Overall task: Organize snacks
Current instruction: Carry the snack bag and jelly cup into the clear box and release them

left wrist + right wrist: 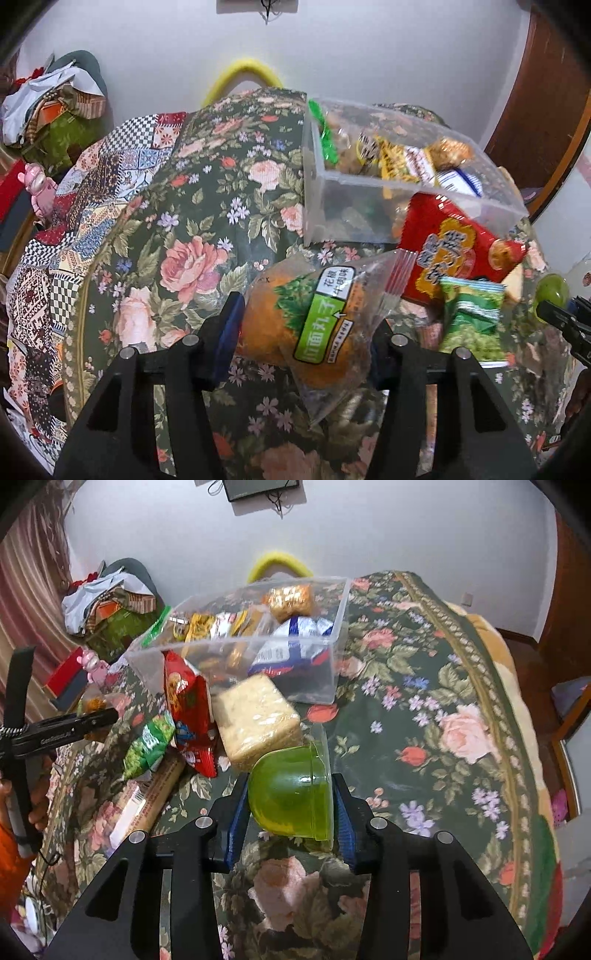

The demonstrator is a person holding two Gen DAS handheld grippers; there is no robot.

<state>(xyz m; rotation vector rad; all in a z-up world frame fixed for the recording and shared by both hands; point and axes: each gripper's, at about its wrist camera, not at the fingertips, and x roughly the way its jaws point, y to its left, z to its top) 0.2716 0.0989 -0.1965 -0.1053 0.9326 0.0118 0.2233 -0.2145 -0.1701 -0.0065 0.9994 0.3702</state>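
My left gripper [304,325] is shut on a clear packet of orange snack balls [314,321] with a green label, held above the floral cloth. My right gripper [291,805] is shut on a green jelly cup [290,794]. A clear plastic box [369,192] holding several snack packets stands beyond; it also shows in the right wrist view [314,672]. A red snack bag [450,247], a green packet [472,317], a pale rice cake block [255,720] and a long brown biscuit pack [155,797] lie in front of the box.
The floral cloth [443,701] covers the whole surface and drops off at its edges. A heap of clothes and boxes [51,110] sits at the far left. A yellow curved handle [240,77] stands behind by the white wall. A wooden door [546,110] is at right.
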